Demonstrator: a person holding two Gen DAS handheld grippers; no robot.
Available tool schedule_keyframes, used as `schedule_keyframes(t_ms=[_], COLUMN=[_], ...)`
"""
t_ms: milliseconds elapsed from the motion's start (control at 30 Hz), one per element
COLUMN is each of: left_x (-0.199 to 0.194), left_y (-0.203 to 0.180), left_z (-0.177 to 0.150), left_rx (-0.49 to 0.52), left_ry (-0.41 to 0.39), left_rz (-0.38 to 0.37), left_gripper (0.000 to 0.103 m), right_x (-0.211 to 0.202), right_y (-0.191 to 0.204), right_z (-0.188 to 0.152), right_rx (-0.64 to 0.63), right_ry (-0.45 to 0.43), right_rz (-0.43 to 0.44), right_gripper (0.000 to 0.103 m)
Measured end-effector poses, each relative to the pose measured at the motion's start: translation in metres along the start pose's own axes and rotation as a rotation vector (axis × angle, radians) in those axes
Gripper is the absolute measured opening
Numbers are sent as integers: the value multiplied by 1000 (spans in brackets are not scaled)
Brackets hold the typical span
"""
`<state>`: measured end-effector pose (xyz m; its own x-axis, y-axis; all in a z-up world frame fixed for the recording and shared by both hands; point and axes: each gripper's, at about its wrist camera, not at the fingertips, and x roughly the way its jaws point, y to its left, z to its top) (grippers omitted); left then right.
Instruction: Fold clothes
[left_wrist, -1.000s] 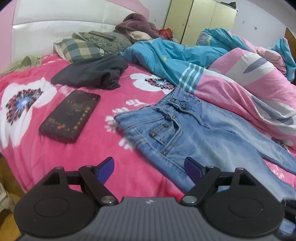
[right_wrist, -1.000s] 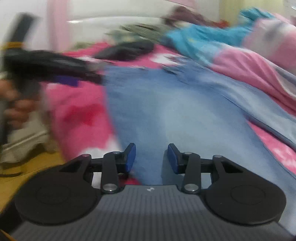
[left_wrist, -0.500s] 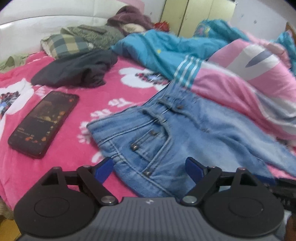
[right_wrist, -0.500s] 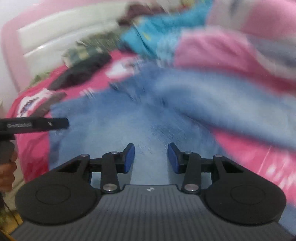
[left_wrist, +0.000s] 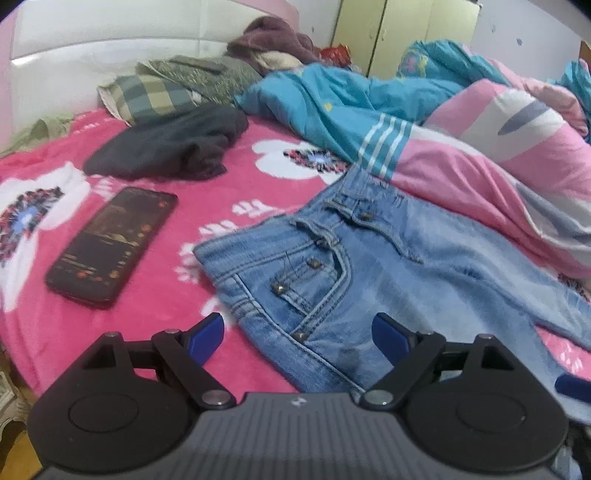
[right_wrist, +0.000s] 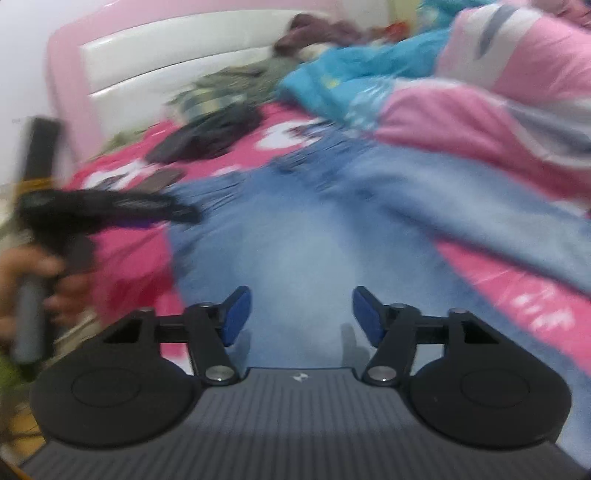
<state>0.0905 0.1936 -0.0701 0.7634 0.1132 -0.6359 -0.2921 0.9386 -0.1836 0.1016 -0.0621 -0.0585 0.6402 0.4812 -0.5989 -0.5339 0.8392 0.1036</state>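
Observation:
Light blue jeans (left_wrist: 369, 266) lie flat on the pink flowered bedspread (left_wrist: 236, 177), waistband toward the headboard, legs running off to the right. My left gripper (left_wrist: 297, 334) is open just above the jeans' near edge by the front pocket, nothing between its blue pads. In the blurred right wrist view the jeans (right_wrist: 295, 236) fill the middle, and my right gripper (right_wrist: 301, 314) is open over the denim, holding nothing. The left gripper (right_wrist: 110, 206) and the hand holding it show at the left of that view.
A black phone (left_wrist: 110, 243) lies on the bedspread left of the jeans. A dark grey garment (left_wrist: 173, 147), a plaid pillow (left_wrist: 147, 96) and other clothes sit near the white headboard (left_wrist: 92, 51). A pink and blue quilt (left_wrist: 461, 122) is heaped along the right.
The right gripper's jaws have opened wider and its view has swung back left. The left gripper has shifted slightly, still open over the jeans' pocket edge.

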Motion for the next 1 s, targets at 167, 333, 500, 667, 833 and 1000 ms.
schedule_keyframes(t_ms=[167,333,500,667,833,1000], left_x=[-10,-8,-8,-18,-26,-20], left_y=[-10,-24,-36,-47,-50,-57], left_z=[-3,-13,-21,-24,-23,-24], left_rx=[-14,-16,-10,20,17,33], left_ry=[29,83,114,100,84,92], left_rz=[-34,-34,-29,-1,9,26], left_gripper=[97,98,100,102,103,103], right_x=[11,-36,-88,-104,-76,-55], right_y=[-11,-23,-45,-50,-45,-42], right_z=[-24,-69,-88,-66,-48,-58], right_rx=[-38,-35,70,110,98,119], right_ry=[80,72,121,31,-6,41], right_rz=[-146,-156,-178,-197,-259,-333], right_gripper=[80,85,88,93,102,102])
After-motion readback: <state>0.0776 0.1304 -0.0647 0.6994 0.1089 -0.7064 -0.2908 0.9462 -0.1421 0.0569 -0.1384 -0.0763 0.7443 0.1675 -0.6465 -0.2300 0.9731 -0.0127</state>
